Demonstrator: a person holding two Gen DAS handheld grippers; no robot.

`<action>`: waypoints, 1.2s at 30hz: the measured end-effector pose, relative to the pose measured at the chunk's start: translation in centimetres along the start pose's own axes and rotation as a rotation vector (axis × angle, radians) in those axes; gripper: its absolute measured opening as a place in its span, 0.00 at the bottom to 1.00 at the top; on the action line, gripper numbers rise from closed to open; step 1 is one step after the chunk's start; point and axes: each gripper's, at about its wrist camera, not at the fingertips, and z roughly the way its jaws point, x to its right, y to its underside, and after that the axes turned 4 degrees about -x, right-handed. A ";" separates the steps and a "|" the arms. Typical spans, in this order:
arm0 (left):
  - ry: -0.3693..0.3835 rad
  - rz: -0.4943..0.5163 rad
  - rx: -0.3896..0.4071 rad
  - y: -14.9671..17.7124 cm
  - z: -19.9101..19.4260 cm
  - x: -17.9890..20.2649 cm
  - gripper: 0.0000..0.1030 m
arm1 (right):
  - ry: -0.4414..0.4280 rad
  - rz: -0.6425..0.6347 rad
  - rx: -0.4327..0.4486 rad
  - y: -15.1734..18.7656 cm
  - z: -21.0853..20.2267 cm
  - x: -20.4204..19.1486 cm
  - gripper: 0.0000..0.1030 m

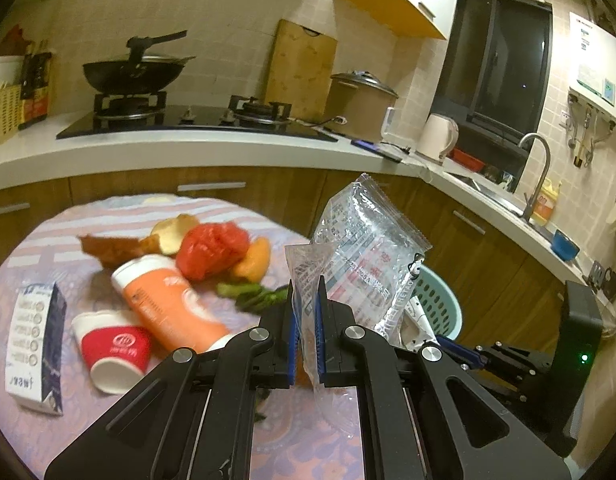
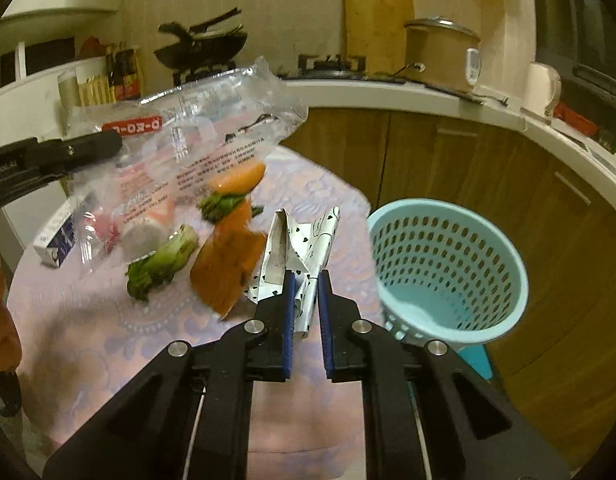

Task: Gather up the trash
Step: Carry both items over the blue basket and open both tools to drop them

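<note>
The left gripper [image 1: 306, 312] pinches a clear plastic wrapper [image 1: 360, 252] above the counter [image 1: 40, 248]; the right gripper [image 2: 306, 300] clamps a folded patterned paper [image 2: 304, 248] beside the blue basket [image 2: 448, 272].

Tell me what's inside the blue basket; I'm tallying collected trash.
In the right wrist view the basket shows a bare perforated wall and floor, no trash. Its near floor is hidden behind the rim and the right gripper.
</note>
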 end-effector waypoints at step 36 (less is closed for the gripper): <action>-0.081 0.247 -0.221 -1.4 21.0 14.9 0.47 | 0.202 0.324 -0.064 -0.3 7.6 20.0 0.22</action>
